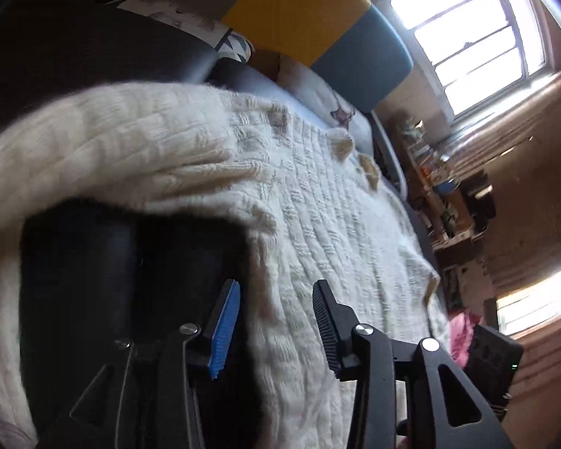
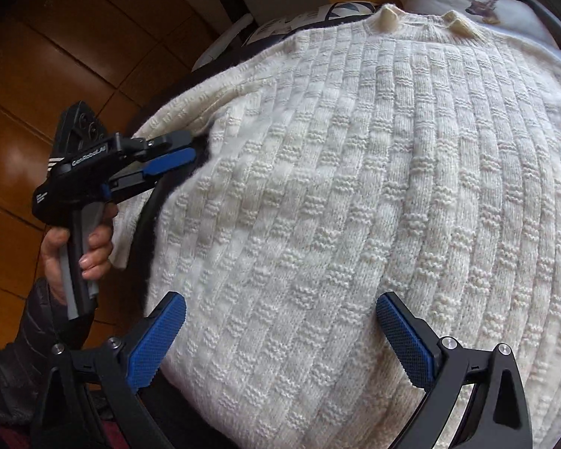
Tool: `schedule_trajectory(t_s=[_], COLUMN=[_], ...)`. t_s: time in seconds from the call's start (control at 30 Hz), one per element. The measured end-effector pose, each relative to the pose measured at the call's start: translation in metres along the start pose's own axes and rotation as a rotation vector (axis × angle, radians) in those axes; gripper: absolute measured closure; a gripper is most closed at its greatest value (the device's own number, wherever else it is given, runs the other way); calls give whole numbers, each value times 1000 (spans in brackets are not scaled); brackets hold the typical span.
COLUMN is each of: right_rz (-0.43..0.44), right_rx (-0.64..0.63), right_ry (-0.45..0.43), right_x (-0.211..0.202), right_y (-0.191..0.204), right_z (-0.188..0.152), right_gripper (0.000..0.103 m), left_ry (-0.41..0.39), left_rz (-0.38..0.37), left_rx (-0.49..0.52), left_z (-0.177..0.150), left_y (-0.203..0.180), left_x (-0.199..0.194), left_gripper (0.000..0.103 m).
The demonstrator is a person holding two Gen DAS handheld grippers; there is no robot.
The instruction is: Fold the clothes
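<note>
We have a cream knitted sweater (image 2: 355, 187) spread flat across a bed (image 1: 265, 82), its neckline (image 2: 415, 24) toward the patterned pillows (image 1: 329, 101) and its body filling most of the right wrist view. Our right tongs (image 2: 280, 333) stand wide above the lower part of the knit, with nothing between the blue pads (image 2: 157, 336); they hang over the cloth without gripping it. Our left tongs (image 1: 276, 321) are parted too, with only the sweater's surface showing through the gap, and from the right wrist view we see them at the sweater's left edge, in the person's hand (image 2: 82, 247), next to a sleeve (image 1: 104, 149) that lies turned in over the body. We judge that this sleeve fold on the left side is just laid down and let go, so the step in hand is the side folds. The next move, as we read it, calls for the right tongs to go to the opposite side, pinch the other sleeve or side edge through both layers, and carry it inward so the two sides match. The knit is thick and loose, so a shallow pinch may slip or drag the body askew; a deep, firm bite and a low, even carry look wise to us.
</note>
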State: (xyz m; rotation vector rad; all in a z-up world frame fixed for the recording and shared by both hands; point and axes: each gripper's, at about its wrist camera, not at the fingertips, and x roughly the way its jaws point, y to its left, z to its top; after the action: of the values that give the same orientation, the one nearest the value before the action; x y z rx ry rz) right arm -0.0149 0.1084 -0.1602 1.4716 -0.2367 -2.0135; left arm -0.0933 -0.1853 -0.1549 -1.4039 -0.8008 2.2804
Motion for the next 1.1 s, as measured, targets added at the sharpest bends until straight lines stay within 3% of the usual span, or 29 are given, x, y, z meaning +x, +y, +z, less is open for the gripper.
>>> schedule_trajectory(t_s=[0.03, 0.1, 0.13, 0.17, 0.23, 0.37, 0.5, 0.6, 0.63, 0.7, 0.8, 0.9, 1.1], right_rz=[0, 1, -2, -6, -15, -36, -56, -61, -63, -63, -43, -13, -42], right_rx=[4, 11, 6, -4, -31, -82, -108, -124, -134, -147, -108, -58, -38], right_ry=[-1, -2, -3, -4, -7, -15, -29, -63, -74, -92, -116, -139, -154], right_x=[0, -1, -1, -1, -1, 2, 3, 1, 1, 0, 4, 2, 6], right_y=[-1, -4, -4, -2, 0, 4, 7, 9, 10, 11, 8, 4, 9], right_z=[0, 1, 0, -1, -5, -13, -18, -24, -27, -30, -22, -20, -19], right_gripper=[0, 0, 0, 0, 0, 0, 0, 0, 0, 0, 0, 0, 0], left_ry=[10, 3, -5, -21, -45, -44, -31, -103, -136, -198, -255, -229, -189], left_rz=[18, 110, 158, 205, 257, 288, 242, 195, 210, 284, 463, 521, 474], left_rx=[18, 67, 97, 119, 99, 120, 92, 67, 72, 85, 108, 36, -75], left_z=[1, 1, 2, 4, 15, 28, 21, 5, -3, -21, -52, -82, -119], left_y=[-4, -11, -15, -18, -12, -8, -10, -7, -4, 6, 31, 71, 120], left_x=[7, 16, 20, 21, 22, 27, 12, -35, -55, -96, -149, -181, -187], left_gripper=[62, 79, 95, 96, 96, 96, 84, 81, 80, 77, 75, 74, 70])
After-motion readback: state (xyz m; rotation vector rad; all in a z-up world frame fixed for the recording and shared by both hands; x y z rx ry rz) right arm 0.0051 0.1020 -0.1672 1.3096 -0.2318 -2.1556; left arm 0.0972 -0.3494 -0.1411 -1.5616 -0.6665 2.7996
